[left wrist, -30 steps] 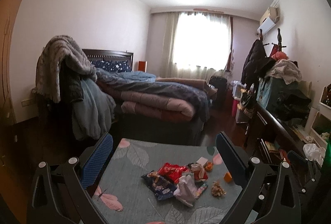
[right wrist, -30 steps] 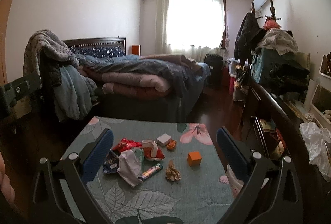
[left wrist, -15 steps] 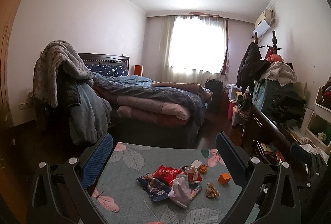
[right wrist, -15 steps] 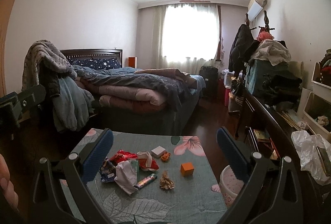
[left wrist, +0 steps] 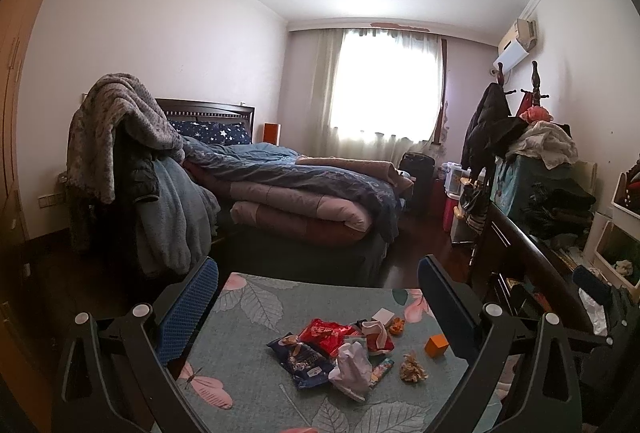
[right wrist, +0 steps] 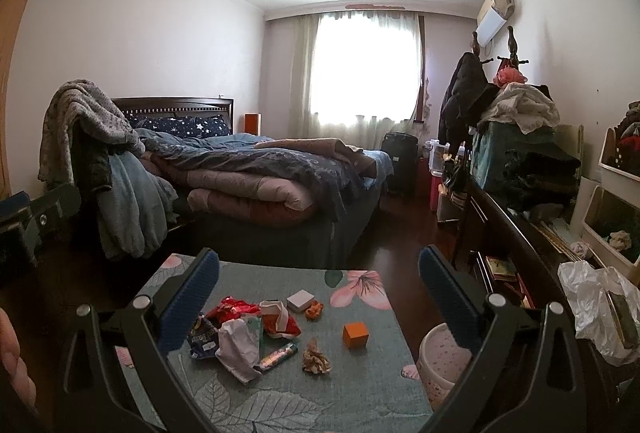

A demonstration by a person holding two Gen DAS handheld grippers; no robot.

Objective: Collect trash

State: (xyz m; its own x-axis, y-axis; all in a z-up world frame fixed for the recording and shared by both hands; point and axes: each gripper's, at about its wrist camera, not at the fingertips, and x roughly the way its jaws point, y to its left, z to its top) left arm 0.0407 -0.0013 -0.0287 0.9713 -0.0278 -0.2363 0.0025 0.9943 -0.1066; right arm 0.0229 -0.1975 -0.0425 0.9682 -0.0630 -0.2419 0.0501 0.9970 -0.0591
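By the look of it the collecting has not begun: every scrap lies on the tabletop [right wrist: 280, 397], a cloth-covered surface printed with grey leaves and pink flowers, and both claws are spread wide and empty above its near edge, the left claw [left wrist: 318, 297] and the right claw [right wrist: 319, 285] alike. The litter sits in a loose cluster toward the middle: a glossy red wrapper [left wrist: 326, 333], a dark blue crinkled snack bag [left wrist: 302, 357], a soft white crumpled paper bag [right wrist: 237, 347], a slim foil bar wrapper [right wrist: 277, 355], a brownish crumpled wad [right wrist: 316, 357], a rigid orange cube [right wrist: 355, 334] and a small white box [right wrist: 301, 299]. A pale speckled bin [right wrist: 442, 357] stands just beside the tabletop's right edge, the likely destination.
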